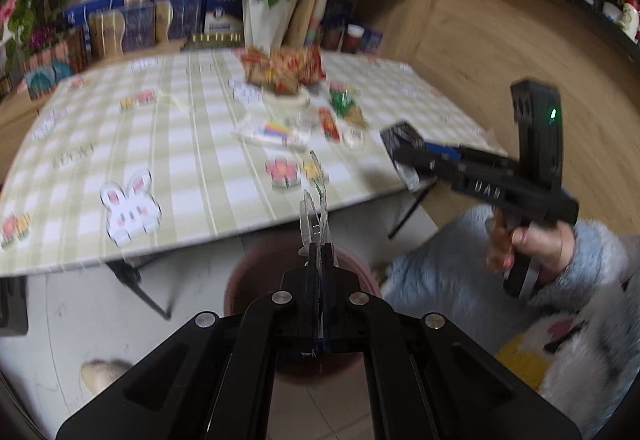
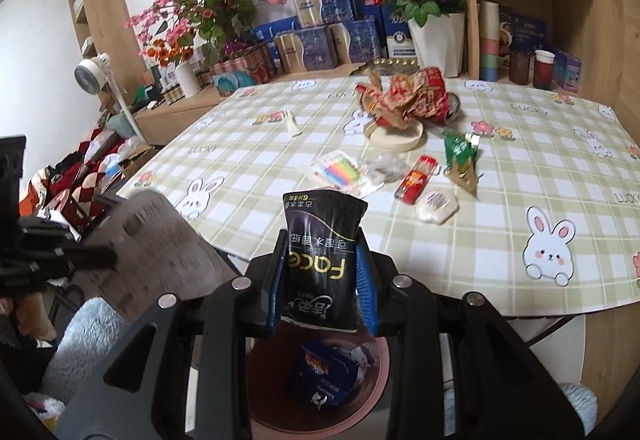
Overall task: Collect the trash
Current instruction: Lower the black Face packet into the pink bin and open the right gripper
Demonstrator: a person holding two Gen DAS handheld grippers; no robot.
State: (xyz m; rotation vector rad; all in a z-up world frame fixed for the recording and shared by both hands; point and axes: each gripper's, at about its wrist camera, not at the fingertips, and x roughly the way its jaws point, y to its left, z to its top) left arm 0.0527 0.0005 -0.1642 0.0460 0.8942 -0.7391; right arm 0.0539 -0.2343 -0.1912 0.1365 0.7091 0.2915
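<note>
Your right tool [image 2: 325, 280] is pinching a black tissue pack with white letters [image 2: 322, 260] between its blue pads. It hangs just above the round pink bin [image 2: 376, 380] on the floor, by the near edge of the table [image 2: 480, 240]. A blue wrapper [image 2: 326, 380] already lies inside the bin. Bring the pack over the middle of the bin before you let go, so it drops in and not on the rim.

Your left tool [image 1: 318, 260] is pressed together on a thin clear plastic piece [image 1: 316, 199], also over the pink bin. Drop that one straight down too.

Farther off on the checked table wait a red snack tube [image 2: 414, 179], a green foil wrapper [image 2: 462, 155] and a crumpled red paper heap [image 2: 408, 99].
</note>
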